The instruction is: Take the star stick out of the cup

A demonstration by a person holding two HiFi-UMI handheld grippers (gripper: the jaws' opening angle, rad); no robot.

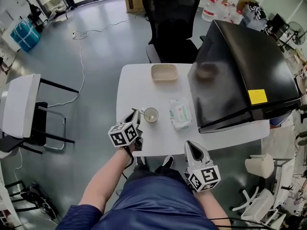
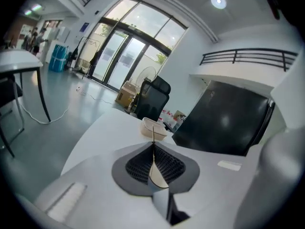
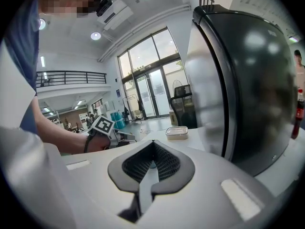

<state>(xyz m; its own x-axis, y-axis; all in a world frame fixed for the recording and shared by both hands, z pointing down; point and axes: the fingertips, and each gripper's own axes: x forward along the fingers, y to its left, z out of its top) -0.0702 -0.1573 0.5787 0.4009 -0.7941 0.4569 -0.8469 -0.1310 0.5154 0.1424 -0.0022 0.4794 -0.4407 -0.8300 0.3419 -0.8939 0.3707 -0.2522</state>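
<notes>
Left gripper (image 1: 136,114) was clamped shut on the thin star stick (image 2: 153,138), which poked out past the tips. Cup (image 1: 150,114) stood just beside, at 3 o'clock. Right gripper (image 1: 190,145), at the cup's 5 o'clock, was closed and empty. Risk: the slim stick could pivot or slip in the pinch, or clip and tip the light cup.

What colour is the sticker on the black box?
Yellow sticker; head view shows it best.

A cup (image 1: 150,114) is set mid-frame on the table (image 1: 136,87); a packet (image 1: 180,114) is placed just right, a tray (image 1: 164,73) above, a chair (image 1: 171,18) top centre.
</notes>
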